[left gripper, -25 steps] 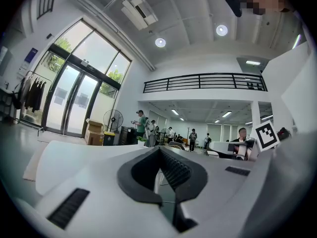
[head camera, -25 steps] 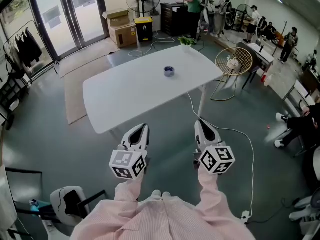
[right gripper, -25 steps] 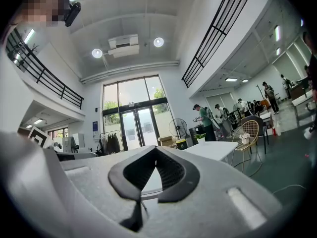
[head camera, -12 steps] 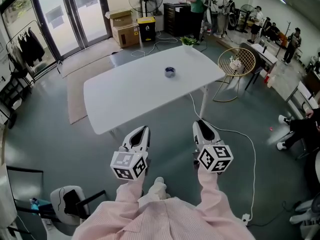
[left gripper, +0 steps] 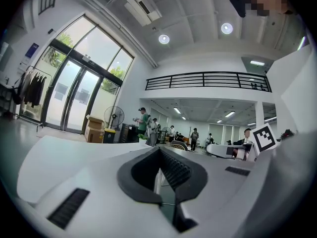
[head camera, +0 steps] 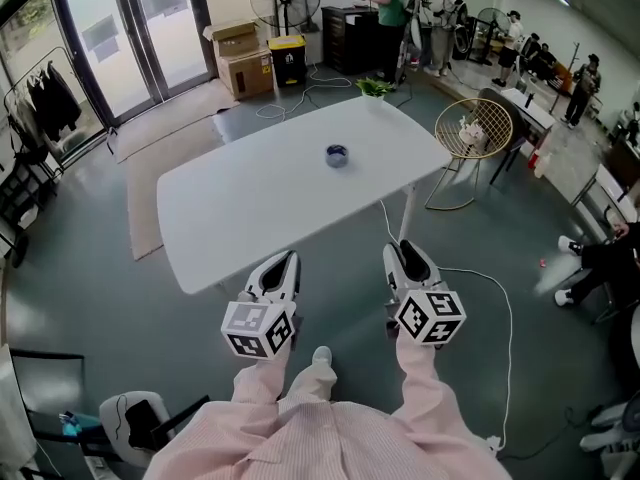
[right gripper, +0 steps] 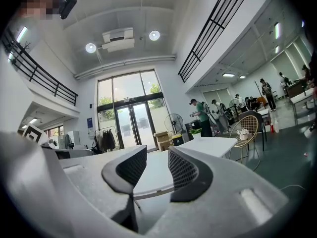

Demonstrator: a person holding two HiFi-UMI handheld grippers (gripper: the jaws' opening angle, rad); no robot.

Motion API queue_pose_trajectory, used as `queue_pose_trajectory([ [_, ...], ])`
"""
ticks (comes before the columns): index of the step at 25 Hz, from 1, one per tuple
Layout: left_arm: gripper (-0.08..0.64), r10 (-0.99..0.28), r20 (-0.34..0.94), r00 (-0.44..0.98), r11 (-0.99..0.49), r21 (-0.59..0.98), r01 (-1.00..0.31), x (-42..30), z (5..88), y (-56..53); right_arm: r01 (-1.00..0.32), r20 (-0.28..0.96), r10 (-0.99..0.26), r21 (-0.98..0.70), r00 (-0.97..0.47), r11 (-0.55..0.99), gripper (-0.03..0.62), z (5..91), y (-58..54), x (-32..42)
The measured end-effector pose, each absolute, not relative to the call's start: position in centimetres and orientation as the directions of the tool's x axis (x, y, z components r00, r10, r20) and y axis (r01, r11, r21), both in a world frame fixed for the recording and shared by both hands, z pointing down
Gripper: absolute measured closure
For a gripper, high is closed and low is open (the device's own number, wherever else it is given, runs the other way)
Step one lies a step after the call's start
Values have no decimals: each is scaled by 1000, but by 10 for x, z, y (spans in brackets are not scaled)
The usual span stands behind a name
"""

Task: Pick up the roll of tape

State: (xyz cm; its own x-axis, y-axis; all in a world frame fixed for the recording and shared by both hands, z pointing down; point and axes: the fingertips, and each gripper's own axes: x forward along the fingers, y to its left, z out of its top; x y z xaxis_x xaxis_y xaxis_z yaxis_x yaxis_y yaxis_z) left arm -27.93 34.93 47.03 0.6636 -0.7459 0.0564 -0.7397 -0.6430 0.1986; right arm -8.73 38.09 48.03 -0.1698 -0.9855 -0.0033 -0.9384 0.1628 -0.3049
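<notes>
"Right tool looks different. Did you loosen it?"

"Yes. Its jaws have just been opening. They stand apart now with nothing between them. My left tool is clenched tip to tip, and it's empty too."

"And the roll of tape?"

"It's lying alone on the white tabletop, toward the far side, well apart from both tools. The tabletop's near edge sits closer to my tools than it did a moment ago, so I judge I'm walking in with the right tool readied for the pickup."

"What's left?"

"Nearly everything. I reckon I must reach across the near half, bracket the roll and close. Nothing is touched yet."
</notes>
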Motion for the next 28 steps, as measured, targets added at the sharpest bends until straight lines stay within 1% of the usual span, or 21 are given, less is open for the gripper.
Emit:
queue_pose_trajectory([
  [4,560,-740,68,669,-644,213,-735,-263,476,287,-936,9,-987,-317,-162,151,464,486,323,-72],
  [14,559,-707,85,702,-671,232,-704,-245,489,151,-938,34,-990,-327,-137,118,454,500,191,-59],
  [21,560,-703,100,704,-668,247,-702,-233,516,79,-928,38,-994,-363,-106,85,453,526,122,-41],
  [26,560,-697,121,707,-665,260,-700,-227,535,46,-917,61,-990,-387,-129,96,454,547,90,-40],
  [28,560,-693,134,708,-663,269,-699,-214,529,24,-914,72,-988,-394,-135,96,454,540,66,-28],
])
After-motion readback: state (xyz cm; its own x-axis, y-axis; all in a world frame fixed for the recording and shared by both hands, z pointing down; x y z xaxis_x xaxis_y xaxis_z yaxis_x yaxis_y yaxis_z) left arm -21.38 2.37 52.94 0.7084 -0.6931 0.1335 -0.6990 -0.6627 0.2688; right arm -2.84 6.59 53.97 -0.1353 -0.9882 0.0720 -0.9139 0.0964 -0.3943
